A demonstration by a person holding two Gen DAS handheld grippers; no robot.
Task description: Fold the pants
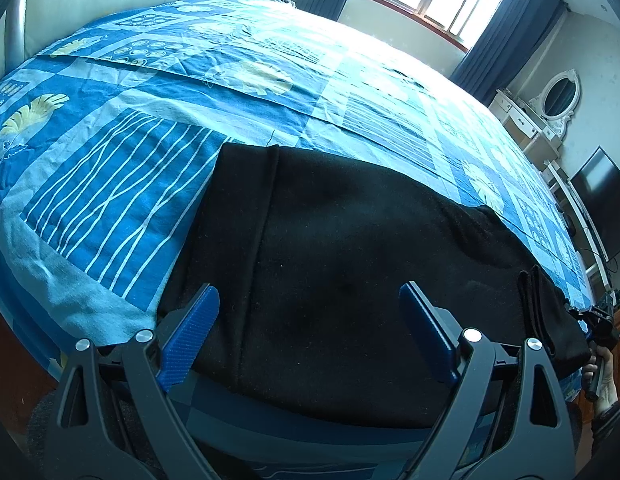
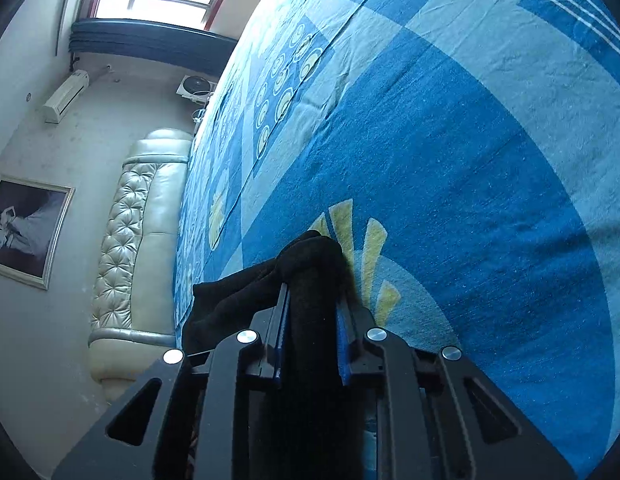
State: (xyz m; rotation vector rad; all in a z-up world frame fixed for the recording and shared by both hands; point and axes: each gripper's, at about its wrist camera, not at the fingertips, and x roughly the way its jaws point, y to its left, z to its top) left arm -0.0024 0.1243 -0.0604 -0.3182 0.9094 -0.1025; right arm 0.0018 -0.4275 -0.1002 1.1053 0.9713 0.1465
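The black pants (image 1: 349, 248) lie flat on the bed (image 1: 110, 184), just ahead of the open, empty left hand-held gripper (image 1: 310, 312). The right hand-held gripper (image 2: 311, 296) pinches their bunched end (image 2: 310, 256); it should probably carry that end over evenly, edges aligned.

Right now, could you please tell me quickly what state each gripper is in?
Left gripper: open, hovering over the black pants, holding nothing.
Right gripper: closed on a bunched fold of the black pants.
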